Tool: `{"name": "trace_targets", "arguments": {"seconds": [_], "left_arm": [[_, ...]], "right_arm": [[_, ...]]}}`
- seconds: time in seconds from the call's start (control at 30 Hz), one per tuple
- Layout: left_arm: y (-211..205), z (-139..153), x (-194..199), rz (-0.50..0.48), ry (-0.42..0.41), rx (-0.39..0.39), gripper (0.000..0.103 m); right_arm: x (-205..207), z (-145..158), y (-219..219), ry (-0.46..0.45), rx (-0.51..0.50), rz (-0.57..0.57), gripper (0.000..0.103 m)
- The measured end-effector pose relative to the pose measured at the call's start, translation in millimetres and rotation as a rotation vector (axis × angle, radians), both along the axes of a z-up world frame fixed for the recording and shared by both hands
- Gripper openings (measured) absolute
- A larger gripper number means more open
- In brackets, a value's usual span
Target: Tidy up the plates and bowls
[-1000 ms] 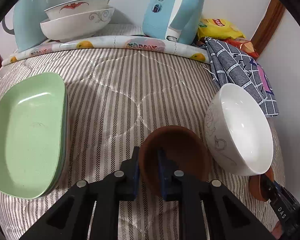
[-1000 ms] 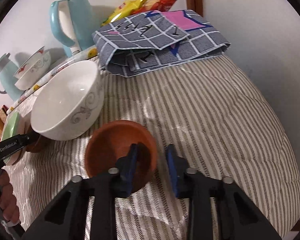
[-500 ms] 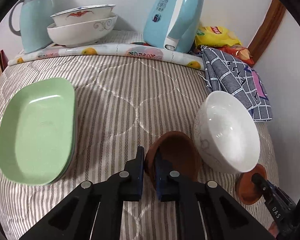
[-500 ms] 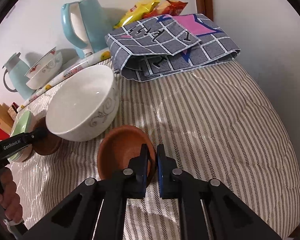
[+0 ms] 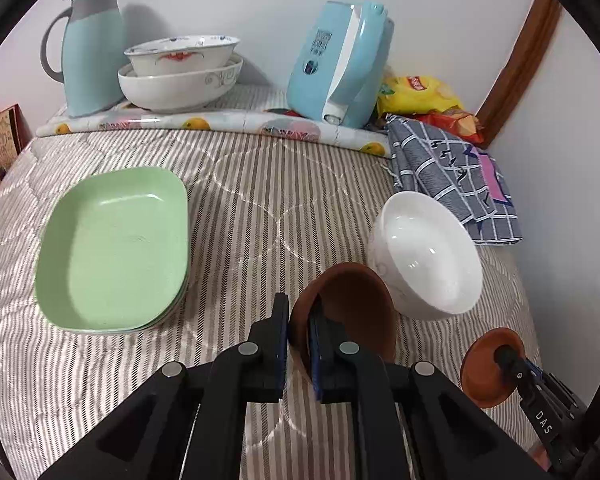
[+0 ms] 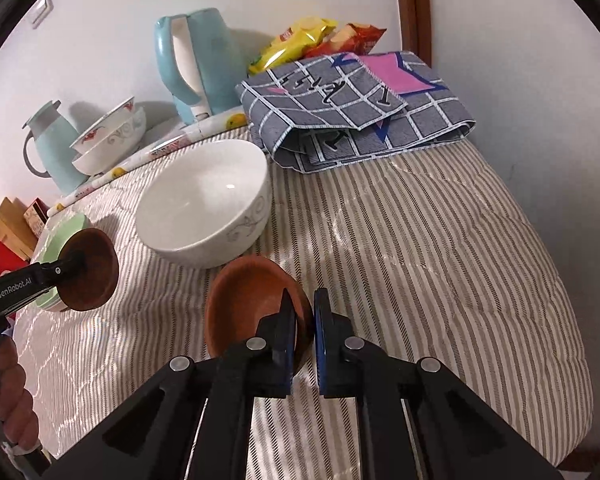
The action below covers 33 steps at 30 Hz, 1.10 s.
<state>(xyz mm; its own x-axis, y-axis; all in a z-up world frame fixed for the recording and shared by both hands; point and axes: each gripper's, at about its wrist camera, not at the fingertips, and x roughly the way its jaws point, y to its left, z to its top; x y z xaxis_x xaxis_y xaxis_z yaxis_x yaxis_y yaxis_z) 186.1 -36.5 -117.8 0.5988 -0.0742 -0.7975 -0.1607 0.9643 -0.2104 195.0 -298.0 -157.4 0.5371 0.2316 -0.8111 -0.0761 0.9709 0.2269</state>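
My left gripper (image 5: 299, 332) is shut on the rim of a brown bowl (image 5: 352, 312) and holds it lifted and tilted above the striped bed cover. My right gripper (image 6: 304, 320) is shut on the rim of a second brown bowl (image 6: 252, 304), also lifted; that bowl also shows in the left wrist view (image 5: 486, 368). A white bowl (image 5: 432, 256) stands on the cover between them; it also shows in the right wrist view (image 6: 204, 204). Stacked green plates (image 5: 116, 248) lie at the left. Two stacked patterned bowls (image 5: 180, 72) stand at the back.
A pale blue jug (image 5: 88, 48) and a blue kettle (image 5: 340, 64) stand at the back by the wall. A folded grey checked cloth (image 6: 352, 108) and snack bags (image 5: 420, 92) lie at the back right. The bed cover's edge (image 6: 556, 360) drops off at the right.
Both grippers have risen with their brown bowls, so more of the bed shows. The right gripper closed on its bowl's rim from open a second ago.
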Motion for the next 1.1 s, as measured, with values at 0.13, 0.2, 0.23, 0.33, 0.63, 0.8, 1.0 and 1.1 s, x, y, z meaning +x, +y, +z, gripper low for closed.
{"name": "trace_targets", "arguments": {"seconds": [0.13,0.2,0.23,0.33,0.63,0.8,1.0,1.1], "left_arm": [[2,10,-11,-0.009,-0.017,0.005,0.009],[2,15,-16,-0.015,-0.026,0.005,0.009],[2,18,-19,-0.02,-0.03,0.006,0.01],[3,27,-27,-0.034,-0.052,0.009,0.01],[6,47,-43,-0.052,-0.089,-0.009,0.01],[9,53,-45,-0.056,-0.093,-0.003,0.01],[18,59,-40,-0.045,-0.101,-0.003,0.01],[24,59,-36,-0.035,-0.102,-0.005,0.01]], "right_arm": [[-12,13,2,-0.025,0.013,-0.021,0.009],[-17,19,4,-0.036,0.012,-0.027,0.009],[-20,22,5,-0.039,0.011,-0.032,0.009],[-29,33,7,-0.048,0.003,-0.05,0.009],[-44,58,13,-0.089,0.002,-0.053,0.009],[-44,67,16,-0.106,0.004,-0.055,0.009],[-35,73,23,-0.12,-0.006,-0.049,0.009],[-26,73,26,-0.119,-0.011,-0.044,0.009]]}}
